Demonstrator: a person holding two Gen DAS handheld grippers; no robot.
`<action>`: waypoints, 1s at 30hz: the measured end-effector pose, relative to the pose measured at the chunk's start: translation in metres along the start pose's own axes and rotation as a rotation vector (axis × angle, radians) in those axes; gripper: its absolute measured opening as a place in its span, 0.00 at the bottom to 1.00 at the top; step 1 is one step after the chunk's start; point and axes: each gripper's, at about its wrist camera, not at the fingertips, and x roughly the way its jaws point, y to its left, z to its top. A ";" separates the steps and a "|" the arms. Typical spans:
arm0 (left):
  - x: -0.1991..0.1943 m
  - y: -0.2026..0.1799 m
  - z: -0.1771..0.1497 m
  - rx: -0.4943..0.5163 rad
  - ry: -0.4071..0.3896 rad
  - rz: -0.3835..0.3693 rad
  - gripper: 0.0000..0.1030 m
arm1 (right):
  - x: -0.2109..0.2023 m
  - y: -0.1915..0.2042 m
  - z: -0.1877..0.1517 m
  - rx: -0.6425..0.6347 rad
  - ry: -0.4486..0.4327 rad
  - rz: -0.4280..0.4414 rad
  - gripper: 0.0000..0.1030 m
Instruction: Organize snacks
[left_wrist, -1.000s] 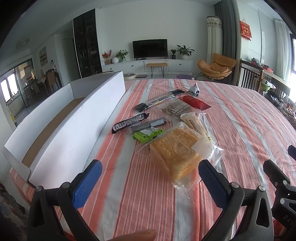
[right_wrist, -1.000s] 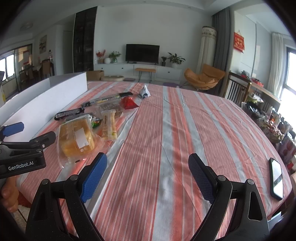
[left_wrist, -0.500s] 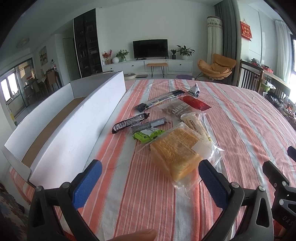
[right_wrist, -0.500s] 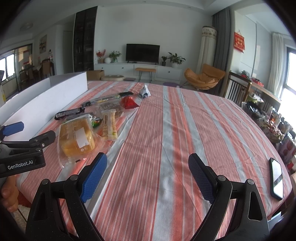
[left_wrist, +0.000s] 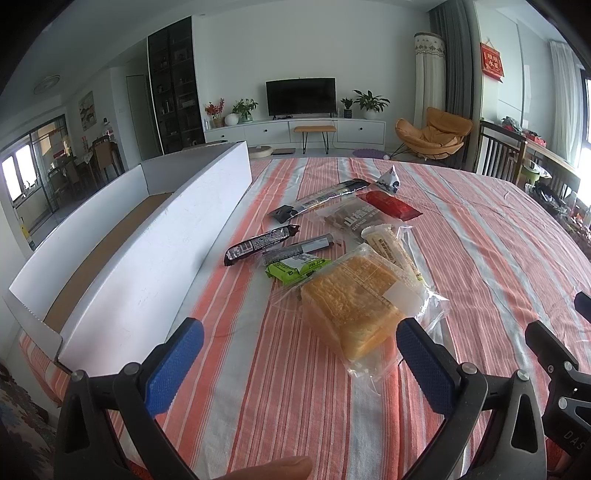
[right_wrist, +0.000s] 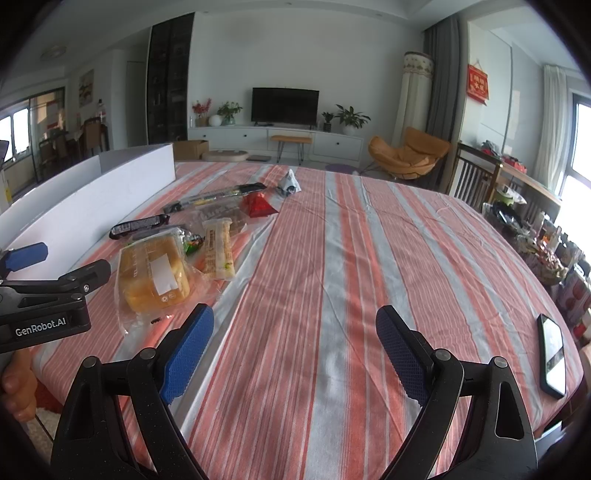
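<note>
- Snacks all lie loose on table; we see box empty, nothing sorted yet.
- Left gripper and right gripper spread apart, holding nothing.

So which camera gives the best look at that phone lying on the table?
The right wrist view. The phone lies in plain sight near the table's right edge, screen up, beside the open right gripper. The left wrist view does not show it at all.
</note>
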 end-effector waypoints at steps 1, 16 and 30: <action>0.000 0.000 0.000 0.000 0.001 0.000 1.00 | 0.000 0.000 0.000 0.000 0.001 0.001 0.89; 0.003 0.000 -0.001 0.000 0.008 0.000 1.00 | 0.002 0.005 -0.001 -0.007 0.012 0.008 0.89; 0.006 -0.003 -0.002 0.002 0.012 0.001 1.00 | 0.006 0.006 -0.003 -0.007 0.019 0.013 0.89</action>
